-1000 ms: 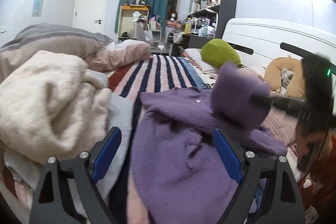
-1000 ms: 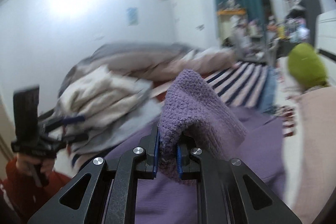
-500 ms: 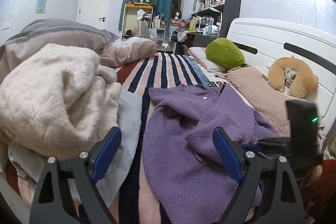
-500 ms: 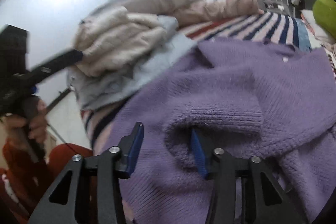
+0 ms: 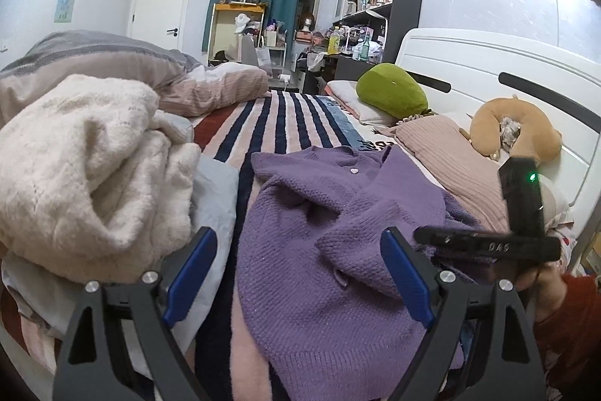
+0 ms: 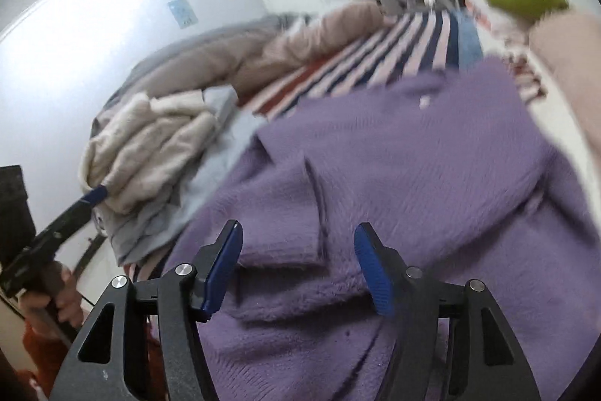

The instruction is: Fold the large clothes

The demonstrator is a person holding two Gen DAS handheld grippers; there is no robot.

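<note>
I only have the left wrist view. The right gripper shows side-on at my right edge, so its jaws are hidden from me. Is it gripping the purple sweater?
Observer: No. The right gripper is open; its jaws have just been opening, and the sleeve cuff lies loose between the pads.
Operator: Where did the sleeve end up?
Observer: Folded in across the purple sweater, cuff pointing toward the gripper.
Operator: Anything on the left gripper's outer side?
Observer: A hand in a red sleeve holds its handle, beside the cream pile.
</note>
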